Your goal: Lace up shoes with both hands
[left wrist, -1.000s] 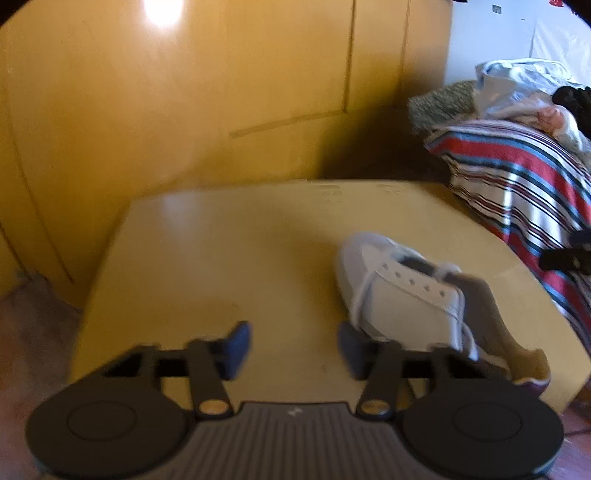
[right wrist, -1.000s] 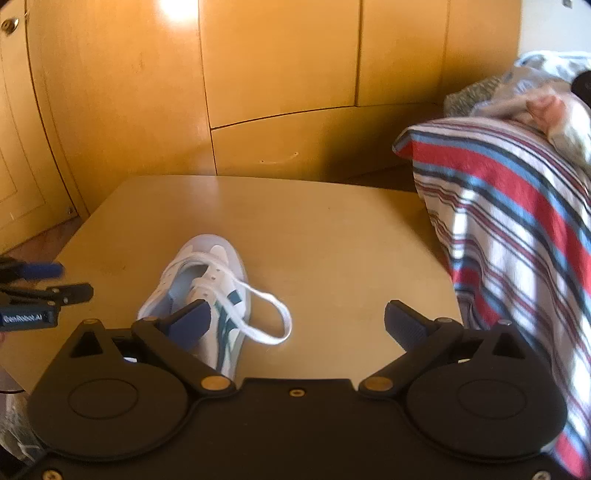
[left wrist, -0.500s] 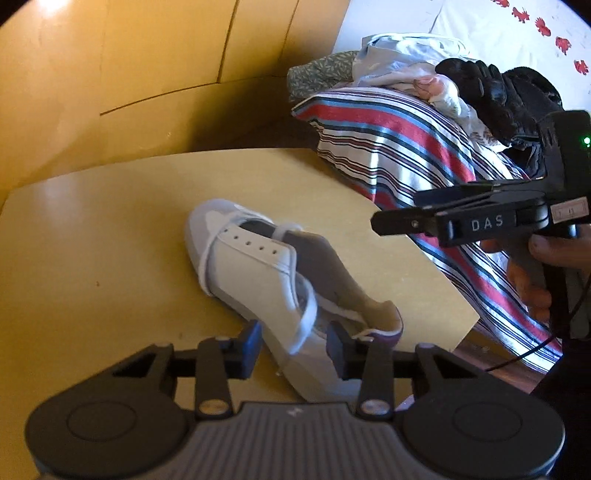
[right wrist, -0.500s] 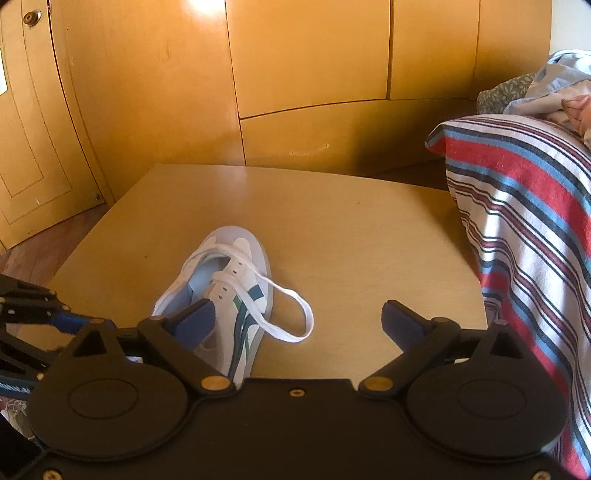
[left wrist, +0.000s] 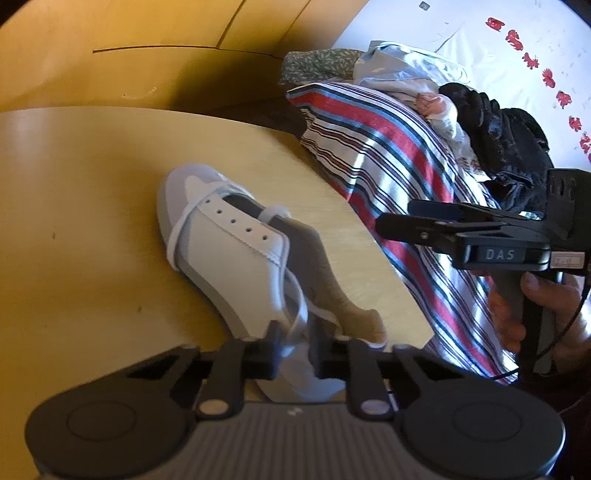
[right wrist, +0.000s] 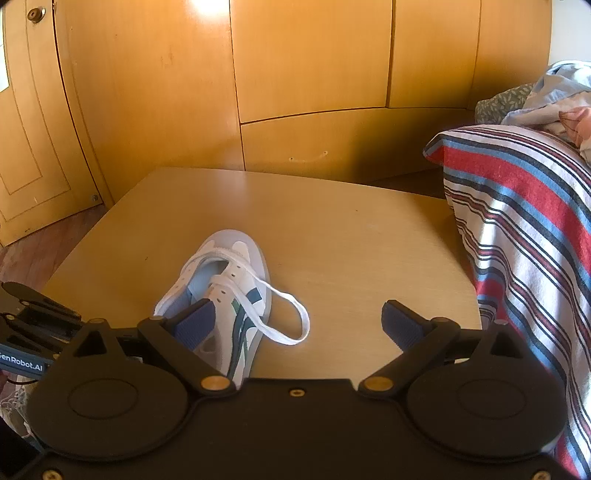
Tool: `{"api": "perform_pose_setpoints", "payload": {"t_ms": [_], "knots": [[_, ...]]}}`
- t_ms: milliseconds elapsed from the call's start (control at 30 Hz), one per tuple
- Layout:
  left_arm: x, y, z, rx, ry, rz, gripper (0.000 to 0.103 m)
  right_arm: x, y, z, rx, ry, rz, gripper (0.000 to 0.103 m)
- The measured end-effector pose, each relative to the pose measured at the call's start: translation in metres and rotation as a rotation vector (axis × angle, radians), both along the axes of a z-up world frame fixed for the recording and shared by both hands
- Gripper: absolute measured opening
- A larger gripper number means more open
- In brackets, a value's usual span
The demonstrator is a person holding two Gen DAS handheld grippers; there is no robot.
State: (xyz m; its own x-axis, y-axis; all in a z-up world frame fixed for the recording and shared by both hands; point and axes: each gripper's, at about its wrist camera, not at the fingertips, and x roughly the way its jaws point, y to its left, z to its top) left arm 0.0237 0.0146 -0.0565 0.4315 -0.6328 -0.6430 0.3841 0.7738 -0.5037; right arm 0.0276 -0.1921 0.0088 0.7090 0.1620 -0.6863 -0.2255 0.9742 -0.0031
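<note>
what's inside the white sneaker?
Inside the white leather sneaker: a grey tongue and tan heel lining. The toe interior is hidden under the upper; the insole cannot be seen.

A pale wooden worktop (right wrist: 369, 236) with a rounded front edge stands before a wall of honey-coloured wooden cabinet panels (right wrist: 314, 74). At the left of the right wrist view is a panelled wooden door (right wrist: 26, 147) with a round knob (right wrist: 36, 14), and reddish floor (right wrist: 37, 243) shows below it. Just beside the worktop, on its right, hangs a blanket striped in red, blue, black and white (right wrist: 524, 221). On top of it lie a leaf-patterned cloth (left wrist: 317, 66), pale crumpled laundry (left wrist: 402, 70) and a black garment (left wrist: 506, 136). Behind them is a white wall with small red decorations (left wrist: 546, 74).
</note>
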Motion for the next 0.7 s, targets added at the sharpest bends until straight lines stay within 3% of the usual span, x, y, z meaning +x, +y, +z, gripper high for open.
{"api": "perform_pose_setpoints", "payload": {"t_ms": [33, 200, 300, 333, 433, 533, 700], "knots": [[-0.001, -0.002, 0.001, 0.007, -0.003, -0.008, 0.001, 0.0, 0.0, 0.0, -0.001, 0.0, 0.002, 0.1], [-0.006, -0.008, 0.01, 0.055, -0.047, -0.028, 0.001, -0.002, -0.003, -0.002, 0.008, 0.007, 0.003, 0.1], [-0.013, -0.012, 0.023, 0.133, -0.127, -0.036, 0.001, -0.004, -0.004, -0.002, 0.003, 0.006, -0.005, 0.1], [-0.018, -0.015, 0.03, 0.205, -0.19, -0.032, 0.001, -0.004, -0.004, -0.002, 0.003, 0.005, -0.005, 0.1], [-0.039, -0.026, 0.057, 0.519, -0.475, 0.015, 0.001, -0.006, -0.004, -0.002, 0.003, 0.002, -0.008, 0.1], [-0.051, -0.018, 0.099, 0.786, -0.752, 0.139, 0.0, -0.008, -0.005, 0.002, 0.003, -0.012, -0.008, 0.1], [-0.055, 0.04, 0.224, 1.04, -1.005, 0.417, 0.0, -0.01, -0.01, 0.012, 0.04, -0.038, -0.032, 0.1]]}}
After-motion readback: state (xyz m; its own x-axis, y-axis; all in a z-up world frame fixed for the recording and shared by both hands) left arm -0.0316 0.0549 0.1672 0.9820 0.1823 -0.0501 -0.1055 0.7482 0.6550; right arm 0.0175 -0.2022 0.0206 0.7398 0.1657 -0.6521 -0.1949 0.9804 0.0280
